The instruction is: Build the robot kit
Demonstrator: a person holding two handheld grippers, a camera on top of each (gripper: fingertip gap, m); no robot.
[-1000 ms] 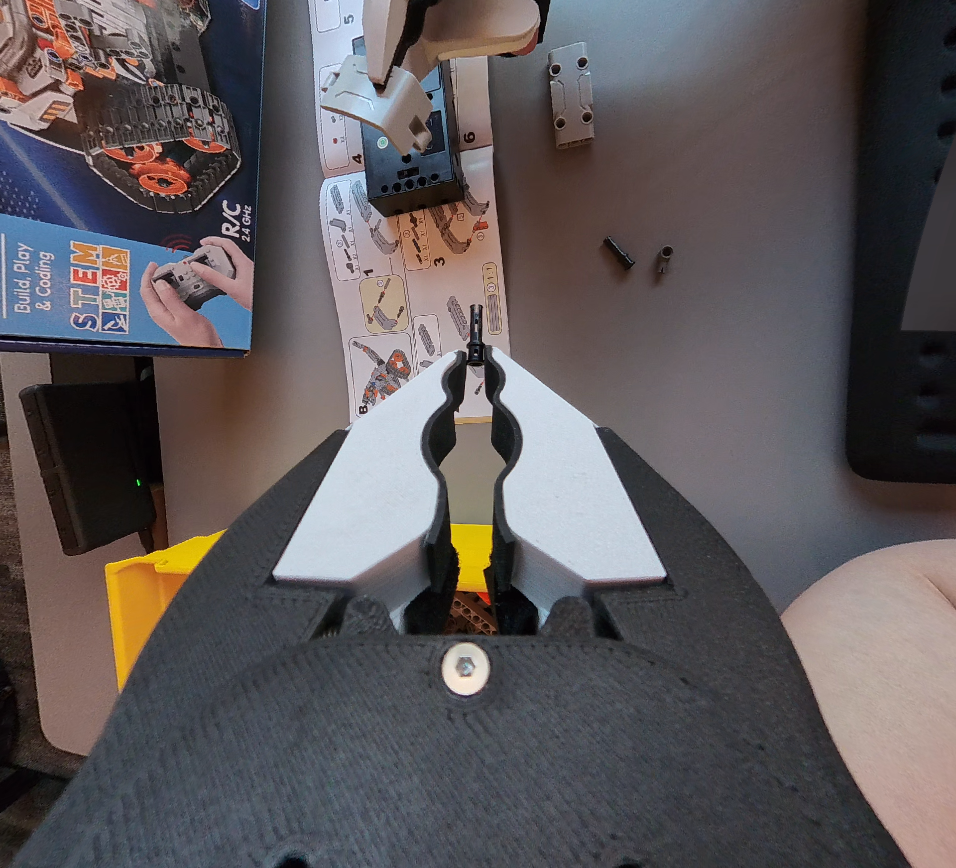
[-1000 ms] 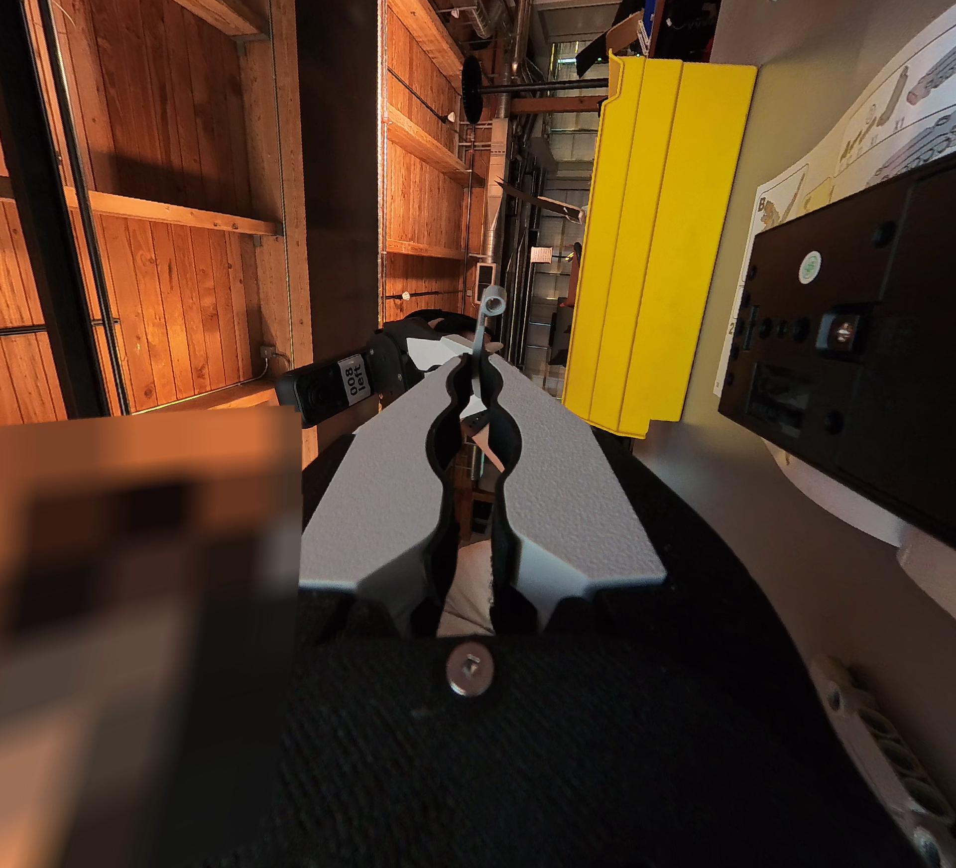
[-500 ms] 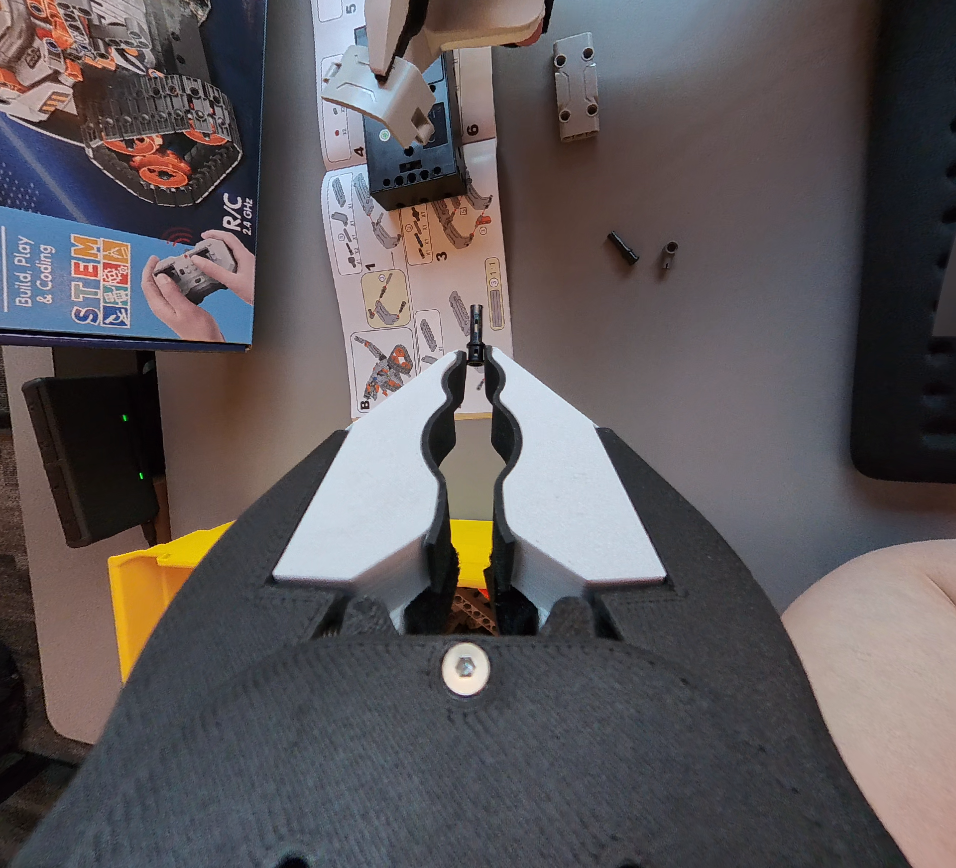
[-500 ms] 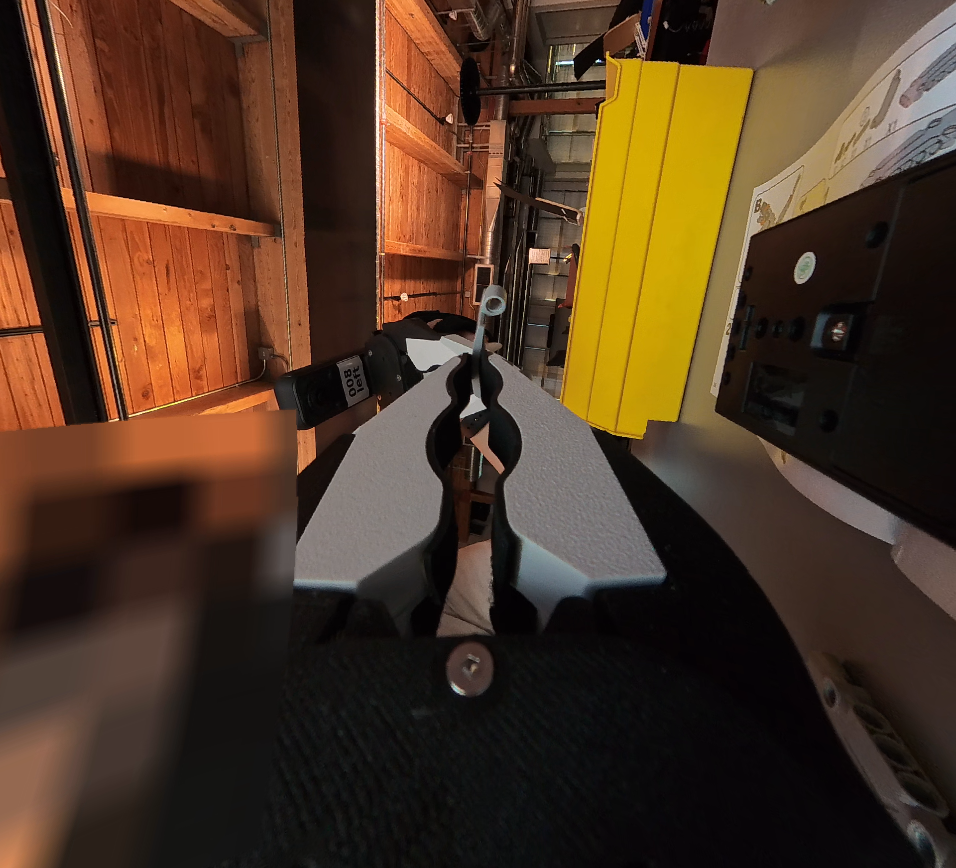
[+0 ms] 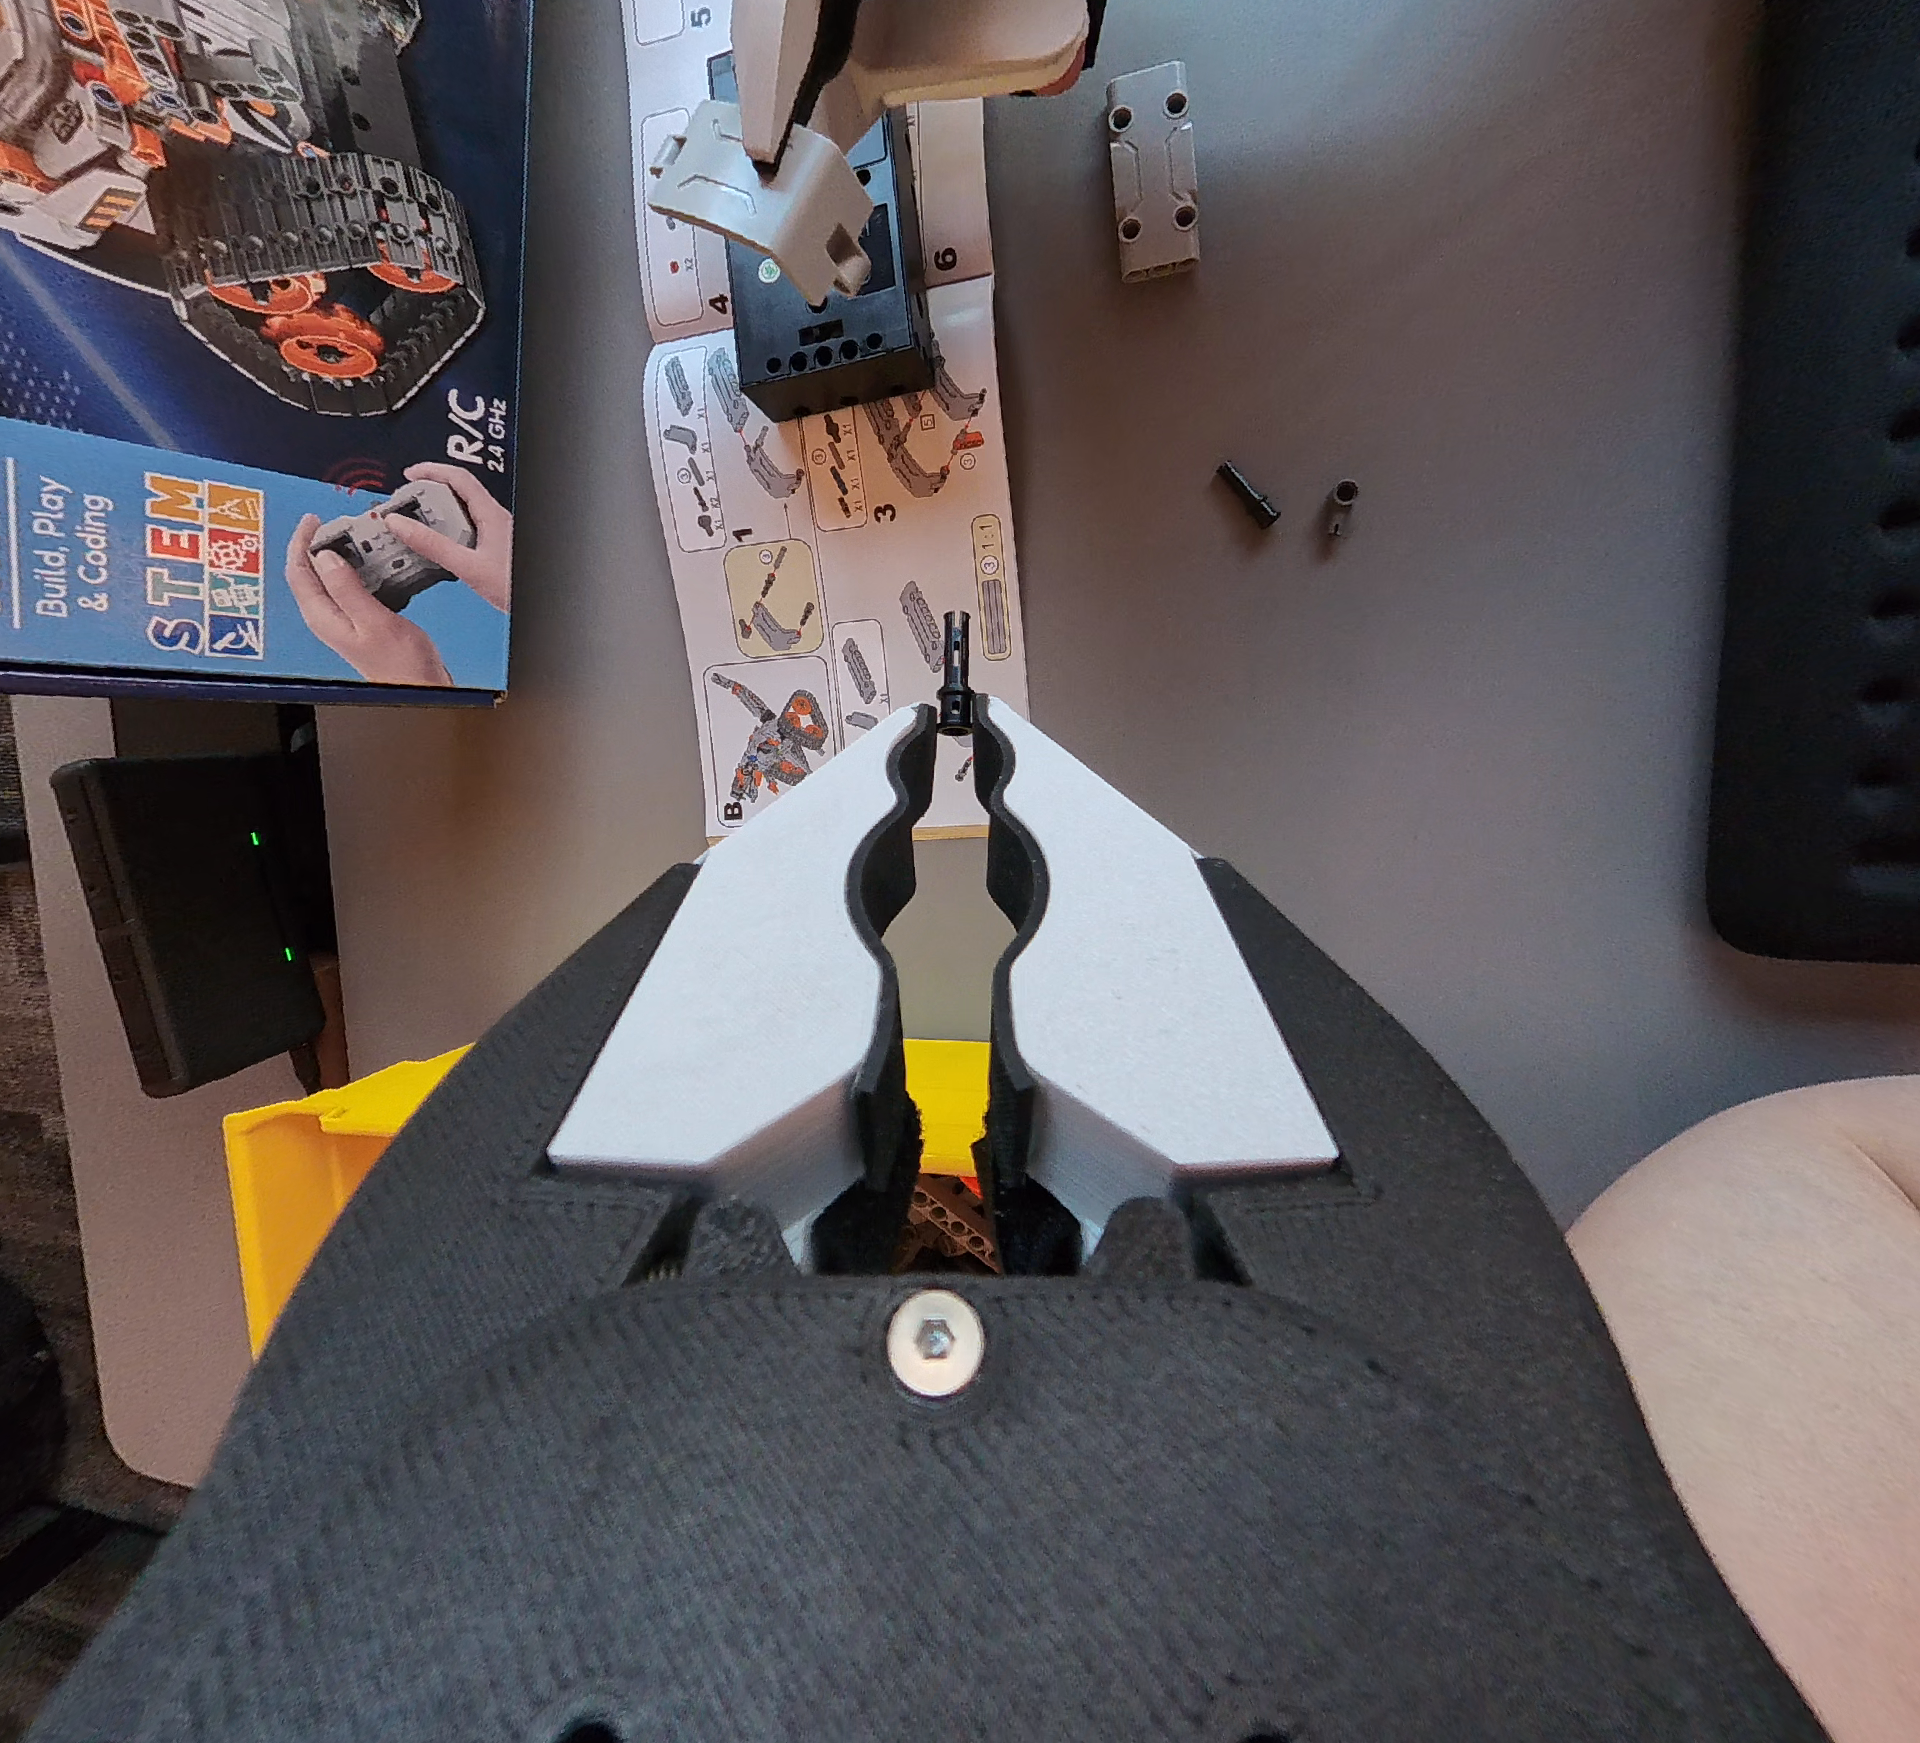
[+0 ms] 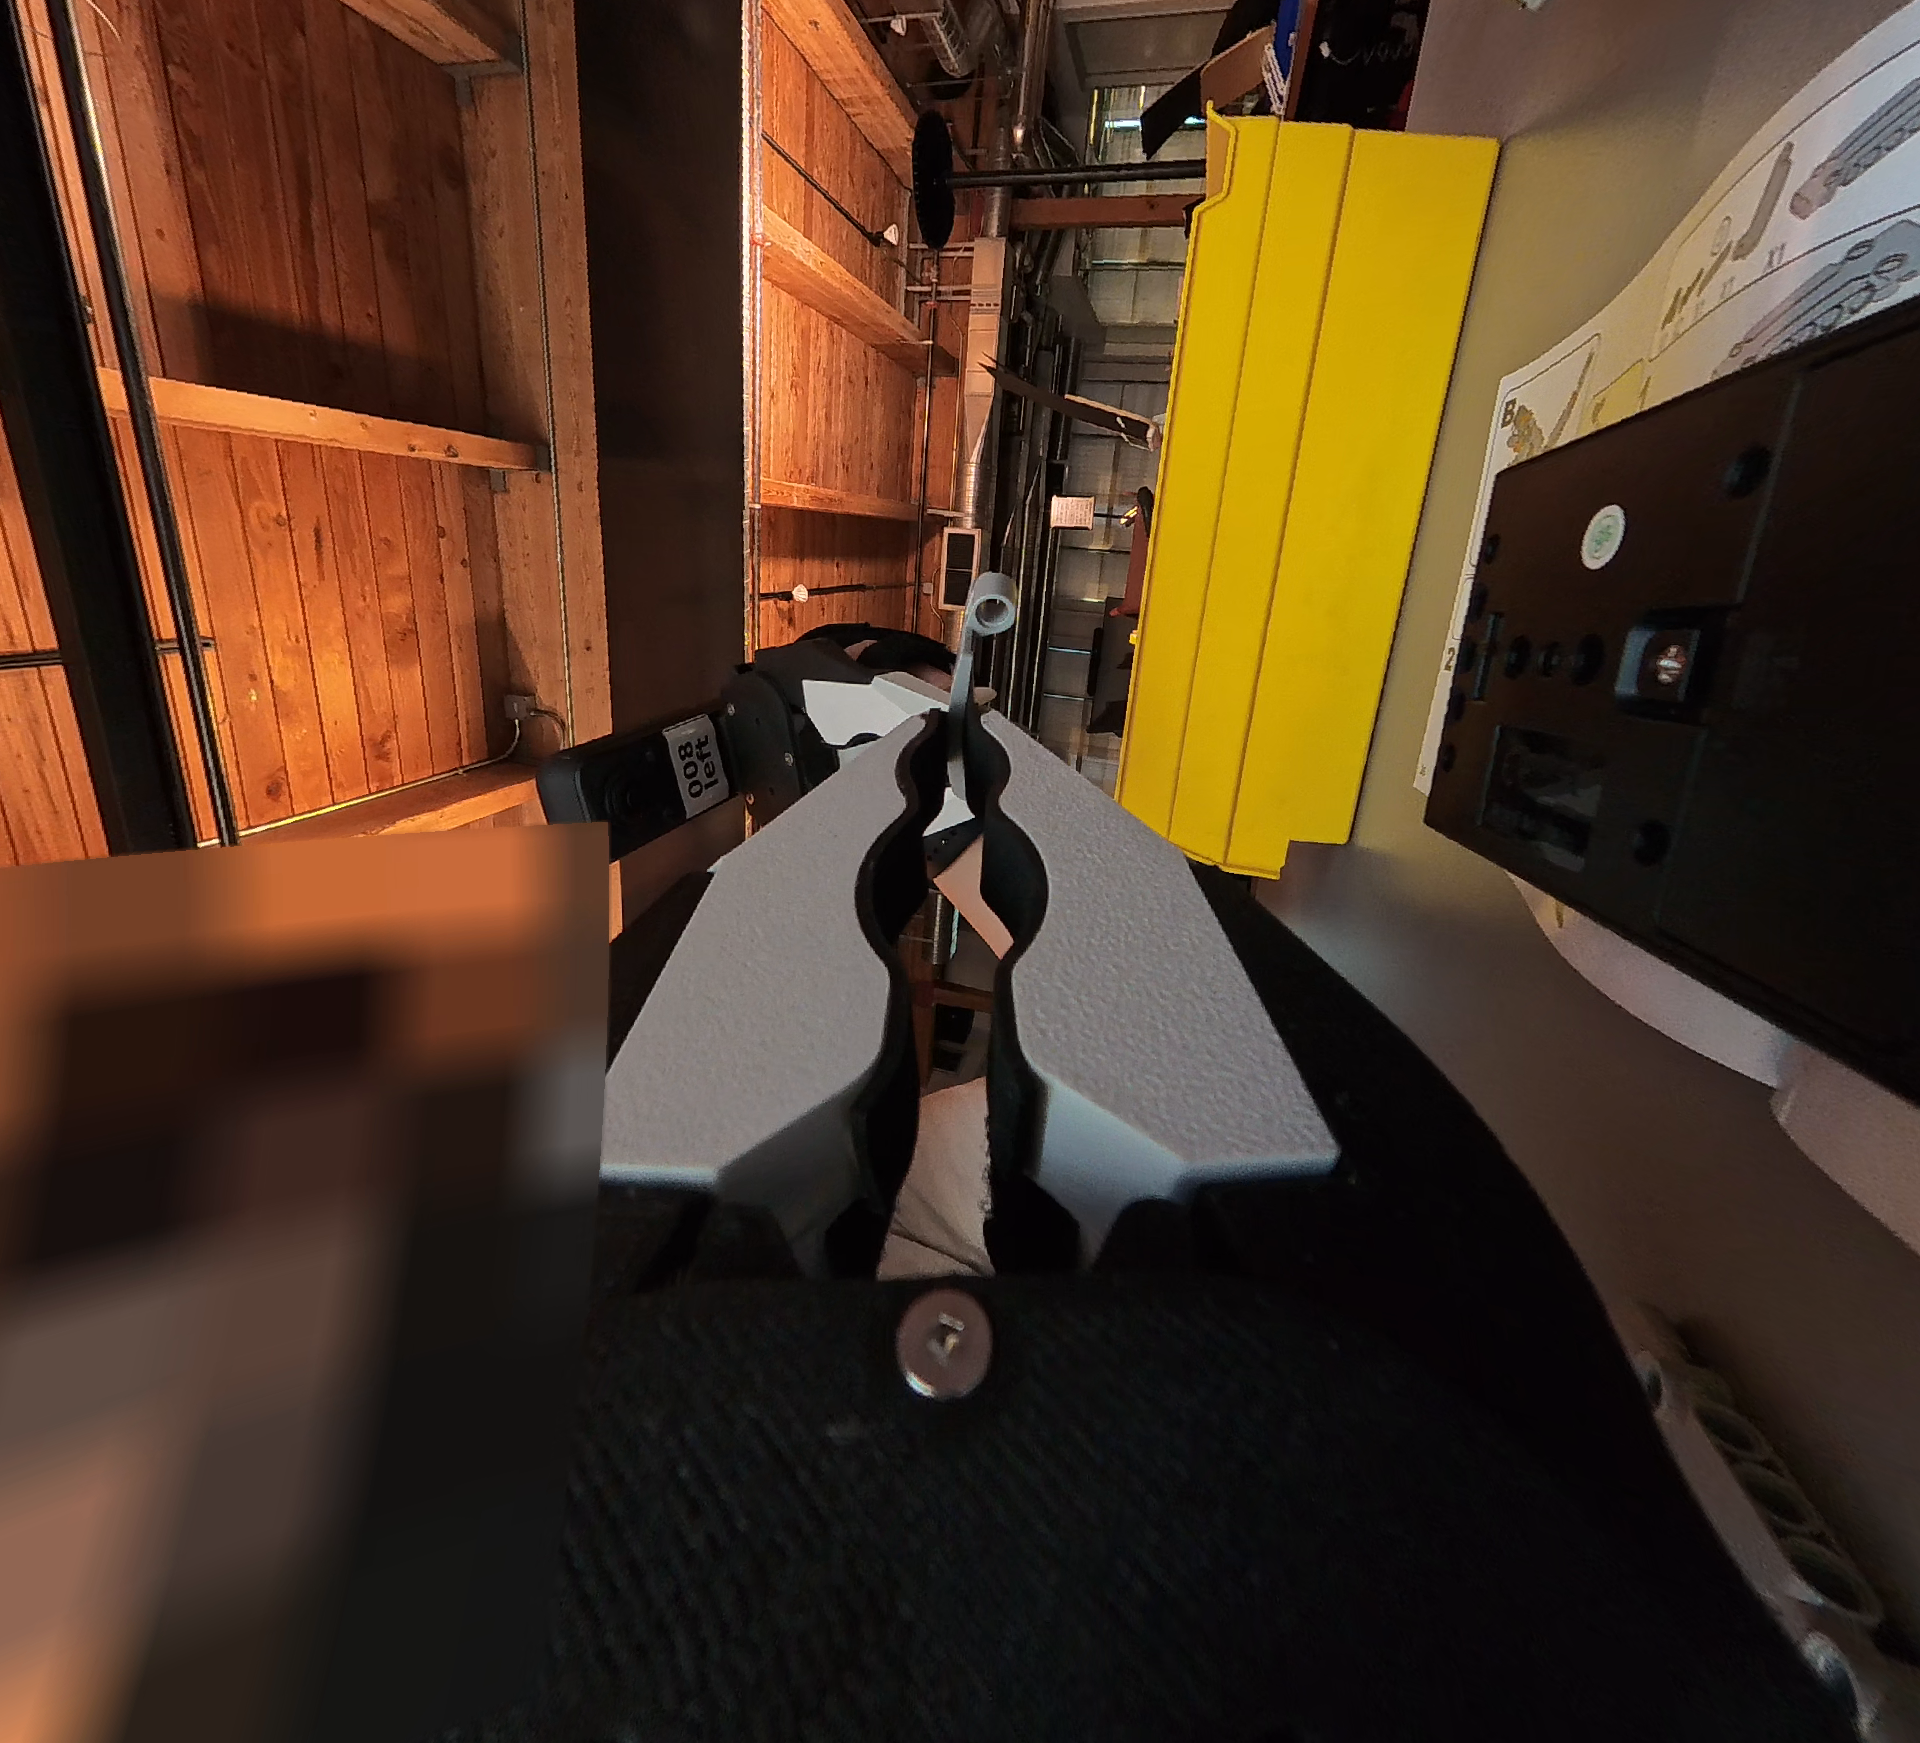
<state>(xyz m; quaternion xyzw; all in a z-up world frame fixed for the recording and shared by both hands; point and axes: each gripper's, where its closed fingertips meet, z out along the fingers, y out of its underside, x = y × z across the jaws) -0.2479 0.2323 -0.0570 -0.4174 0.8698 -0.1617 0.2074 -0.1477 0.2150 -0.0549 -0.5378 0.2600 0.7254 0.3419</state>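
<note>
My left gripper (image 5: 953, 719) is shut on a small black pin (image 5: 956, 659) that sticks out past its tips, above the instruction sheet (image 5: 831, 488). My right gripper (image 6: 956, 729) is shut on a light grey curved panel piece (image 6: 977, 644), seen edge-on. In the left wrist view the right gripper (image 5: 774, 171) holds that grey panel (image 5: 769, 202) just over a black battery box (image 5: 831, 322) lying on the sheet. The black box also shows at the right of the right wrist view (image 6: 1704, 717).
A blue product box (image 5: 249, 239) lies at the left. A grey beam piece (image 5: 1151, 171), a black pin (image 5: 1247, 493) and a grey connector (image 5: 1342, 500) lie on the grey table. A yellow bin (image 5: 312, 1163) stands near me; it also shows in the right wrist view (image 6: 1320, 488). A black panel (image 5: 1829, 343) borders the right. Left tips to right tips: about 11 cm. The grey connector (image 5: 1342, 500) sits 15 cm or so from the ends of my left fingers.
The left gripper has drawn back and up slightly with the pin. The right gripper has shifted a little with the grey panel over the black box.
</note>
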